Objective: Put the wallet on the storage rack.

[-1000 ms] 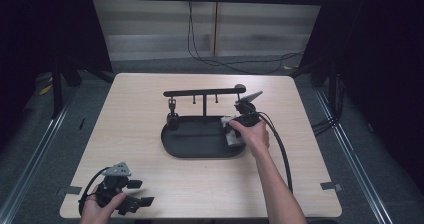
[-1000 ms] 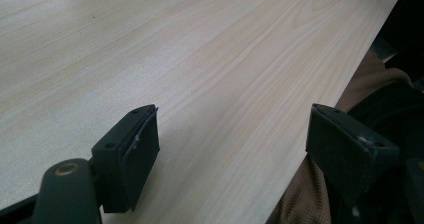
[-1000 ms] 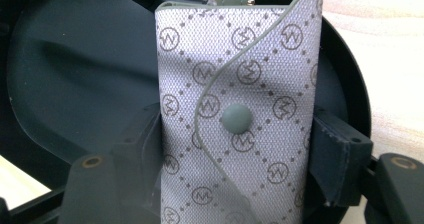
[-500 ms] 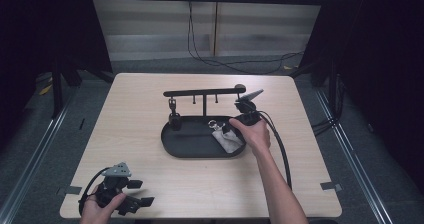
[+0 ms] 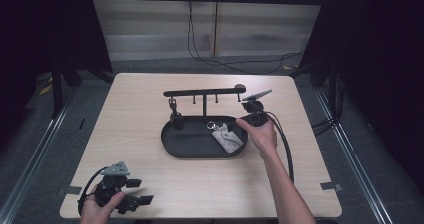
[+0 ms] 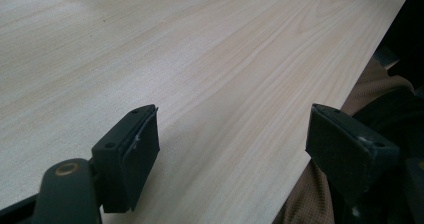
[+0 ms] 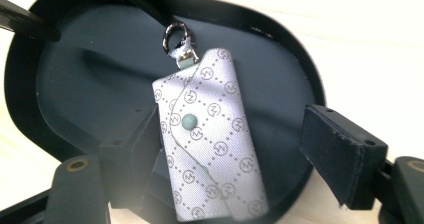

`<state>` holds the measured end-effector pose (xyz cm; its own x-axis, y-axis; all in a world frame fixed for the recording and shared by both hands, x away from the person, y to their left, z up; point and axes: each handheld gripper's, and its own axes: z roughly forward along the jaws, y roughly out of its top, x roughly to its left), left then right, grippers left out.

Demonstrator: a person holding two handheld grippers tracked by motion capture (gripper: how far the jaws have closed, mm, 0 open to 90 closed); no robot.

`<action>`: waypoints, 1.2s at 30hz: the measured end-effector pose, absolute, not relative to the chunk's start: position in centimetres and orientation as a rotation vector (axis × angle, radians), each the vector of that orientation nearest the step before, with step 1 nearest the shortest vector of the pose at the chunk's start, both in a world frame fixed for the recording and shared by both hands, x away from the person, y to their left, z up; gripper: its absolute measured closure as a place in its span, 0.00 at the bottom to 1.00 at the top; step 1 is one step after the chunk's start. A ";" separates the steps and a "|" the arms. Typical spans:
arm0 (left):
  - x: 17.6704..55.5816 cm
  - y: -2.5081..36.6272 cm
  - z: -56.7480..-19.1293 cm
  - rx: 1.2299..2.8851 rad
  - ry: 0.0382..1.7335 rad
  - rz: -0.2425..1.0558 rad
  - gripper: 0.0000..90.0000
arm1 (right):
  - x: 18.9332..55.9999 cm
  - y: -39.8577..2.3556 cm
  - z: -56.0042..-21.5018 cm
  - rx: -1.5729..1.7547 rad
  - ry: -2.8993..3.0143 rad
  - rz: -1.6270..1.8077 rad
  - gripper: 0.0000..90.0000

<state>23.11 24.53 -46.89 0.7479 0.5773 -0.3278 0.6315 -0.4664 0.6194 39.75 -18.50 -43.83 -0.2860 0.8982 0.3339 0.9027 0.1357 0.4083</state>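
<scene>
Right jaws: the right gripper [image 7: 227, 149] has just been opening; its black pads stand apart on either side of the pouch, pressing on nothing.
Pouch: a small pale grey fabric key pouch [image 7: 210, 136] with a diamond print, a round snap and a silver clasp ring lies flat in the tray, ring end away from the jaws, released.
Left jaws: the left gripper [image 6: 232, 149] has its pads spread wide with nothing between them, low over bare wood at the near left corner [image 5: 122, 191].
Tray: a black oval metal tray [image 5: 192, 146] sits mid-table; the pouch [image 5: 227, 136] lies in its right end, just beside the rim.
Rack: a black bar on a post with small hooks [image 5: 205, 92] rises from the tray's far side.
Doing it well: I would lift the right gripper straight back, pads wide, so no pad drags the fabric.
Room: the light wooden table [image 5: 135, 109] is open to the right and near side; the rim and the hook bar crowd the far side.
</scene>
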 end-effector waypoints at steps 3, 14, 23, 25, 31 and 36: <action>23.1 24.5 -46.9 2.187 0.901 -0.092 0.24 | 39.3 -19.0 -43.5 -1.878 -2.378 -0.875 0.28; 23.2 24.8 -46.8 2.162 0.918 -0.075 0.24 | 37.4 -20.5 -42.5 -1.885 -2.416 -0.993 0.31; 23.3 25.1 -46.8 2.127 0.946 -0.058 0.24 | 34.9 -22.5 -43.0 -1.875 -2.426 -1.135 0.30; 23.3 25.2 -46.8 2.126 0.950 -0.057 0.24 | 34.3 -23.0 -43.0 -1.875 -2.431 -1.157 0.28; 23.3 25.4 -46.7 2.112 0.947 -0.069 0.24 | 32.7 -24.3 -43.0 -1.904 -2.432 -1.241 0.25; 23.3 25.3 -46.7 2.107 0.946 -0.051 0.24 | 30.7 -25.6 -42.9 -1.929 -2.439 -1.294 0.24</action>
<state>23.25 25.31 -46.70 0.7185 0.6089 -0.3361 0.6414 -0.3933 0.6587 30.70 -25.64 -42.95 -0.3266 0.9052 0.2719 0.7325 0.0606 0.6781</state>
